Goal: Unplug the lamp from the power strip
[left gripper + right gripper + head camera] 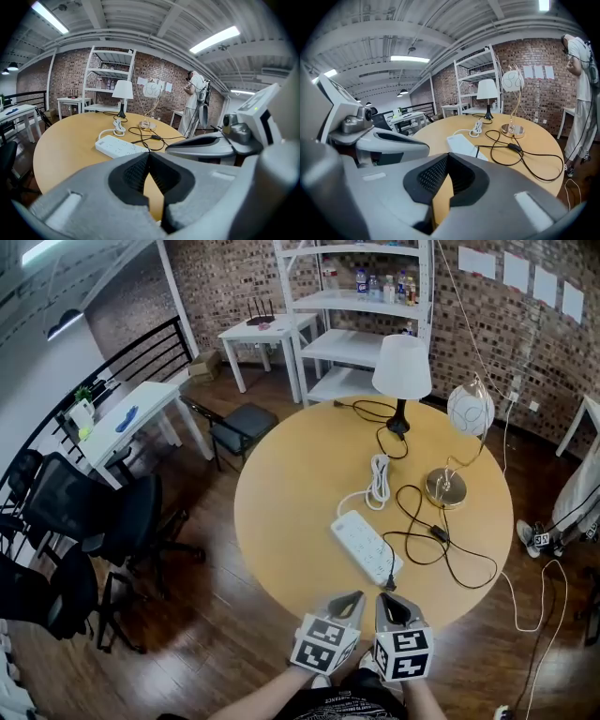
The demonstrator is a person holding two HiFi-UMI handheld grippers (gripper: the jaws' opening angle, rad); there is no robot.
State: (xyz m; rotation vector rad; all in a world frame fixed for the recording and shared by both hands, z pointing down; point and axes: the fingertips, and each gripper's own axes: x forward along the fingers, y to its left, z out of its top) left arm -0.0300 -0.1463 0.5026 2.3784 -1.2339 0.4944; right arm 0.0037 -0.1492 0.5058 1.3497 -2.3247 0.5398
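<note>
Lamp plug, black, sits in the near end of the white power strip on the round table. Left gripper and right gripper hover side by side at the table's near edge, the jaws of both closed on nothing.

A loft-style office or studio workroom — bare brick walls and a white shelf rack far ahead of the left claw, black office chairs and a white desk off to its left, dark wood floor beneath it, tube lights on a ribbed ceiling overhead.
</note>
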